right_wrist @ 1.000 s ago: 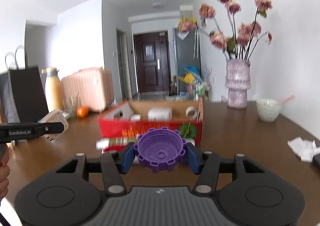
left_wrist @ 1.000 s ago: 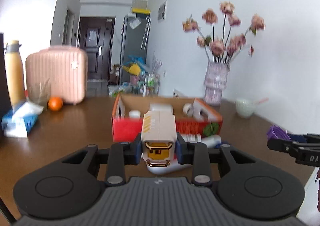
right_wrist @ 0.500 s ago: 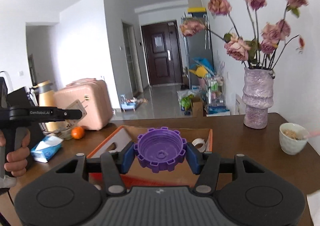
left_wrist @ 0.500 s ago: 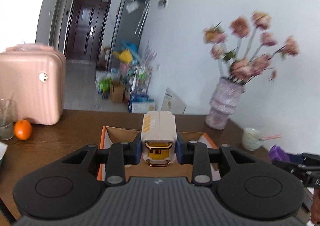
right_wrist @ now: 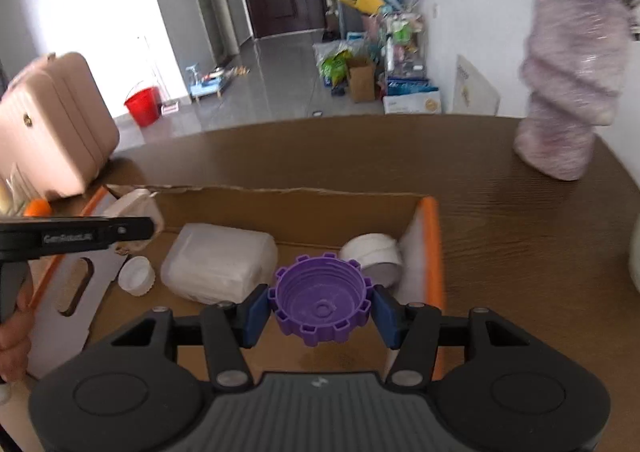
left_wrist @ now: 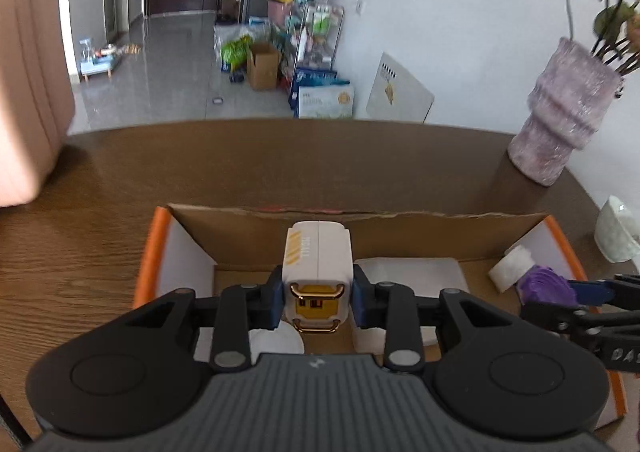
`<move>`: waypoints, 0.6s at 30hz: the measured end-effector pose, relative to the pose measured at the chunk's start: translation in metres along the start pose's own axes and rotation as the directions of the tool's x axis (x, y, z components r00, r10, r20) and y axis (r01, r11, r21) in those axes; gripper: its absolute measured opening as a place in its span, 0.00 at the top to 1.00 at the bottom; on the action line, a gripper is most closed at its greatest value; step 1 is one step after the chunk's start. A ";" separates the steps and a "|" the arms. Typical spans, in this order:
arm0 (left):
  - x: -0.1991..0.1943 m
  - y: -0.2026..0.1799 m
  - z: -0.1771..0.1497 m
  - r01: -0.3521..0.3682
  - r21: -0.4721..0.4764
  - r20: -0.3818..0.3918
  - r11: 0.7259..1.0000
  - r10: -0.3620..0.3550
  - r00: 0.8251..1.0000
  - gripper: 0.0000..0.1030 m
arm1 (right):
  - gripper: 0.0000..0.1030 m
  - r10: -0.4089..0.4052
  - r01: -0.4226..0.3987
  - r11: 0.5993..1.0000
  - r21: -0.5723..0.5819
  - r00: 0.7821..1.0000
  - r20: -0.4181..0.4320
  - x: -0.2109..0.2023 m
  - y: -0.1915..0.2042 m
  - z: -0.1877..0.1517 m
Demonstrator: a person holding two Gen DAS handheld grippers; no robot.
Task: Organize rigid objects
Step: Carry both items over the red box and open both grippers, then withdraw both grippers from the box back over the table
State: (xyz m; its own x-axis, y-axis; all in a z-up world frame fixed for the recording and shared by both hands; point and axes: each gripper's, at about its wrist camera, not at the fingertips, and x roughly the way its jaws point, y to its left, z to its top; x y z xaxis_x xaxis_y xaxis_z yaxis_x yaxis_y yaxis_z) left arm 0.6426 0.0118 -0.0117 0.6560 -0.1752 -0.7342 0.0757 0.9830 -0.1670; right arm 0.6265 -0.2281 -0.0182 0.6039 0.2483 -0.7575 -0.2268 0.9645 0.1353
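While both tools hung over the cardboard box (left_wrist: 362,216), the left gripper (left_wrist: 318,298) clamped a white and gold case (left_wrist: 317,256), and the right gripper (right_wrist: 320,310) pinched a purple cap (right_wrist: 320,300).

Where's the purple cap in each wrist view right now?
Left wrist: purple cap at the right edge, held by the right gripper over the box.
Right wrist: centre, between the fingers.
Shared landmark: white tape roll in the cardboard box.
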 end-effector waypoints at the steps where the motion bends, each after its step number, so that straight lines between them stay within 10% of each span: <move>1: 0.002 0.001 -0.002 -0.002 0.002 0.006 1.000 0.002 1.000 0.66 | 0.44 -0.012 0.012 1.000 -0.003 1.000 0.007 0.005 0.004 0.001; 3: 0.002 0.002 -0.004 0.011 0.016 0.033 1.000 -0.012 0.999 0.48 | 0.38 -0.001 0.001 1.000 -0.013 1.000 0.018 0.010 0.007 0.002; 18: -0.070 -0.012 -0.008 -0.017 0.095 0.057 0.995 0.012 0.998 0.18 | 0.25 -0.032 0.034 0.999 -0.041 0.998 0.045 -0.066 0.003 -0.007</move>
State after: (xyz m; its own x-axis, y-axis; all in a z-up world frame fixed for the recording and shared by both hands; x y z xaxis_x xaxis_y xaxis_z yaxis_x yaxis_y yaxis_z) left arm 0.5899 0.0120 0.0365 0.6987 -0.1605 -0.6971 0.1356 0.9866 -0.0913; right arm 0.5801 -0.2419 0.0278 0.6447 0.2212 -0.7317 -0.2372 0.9679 0.0837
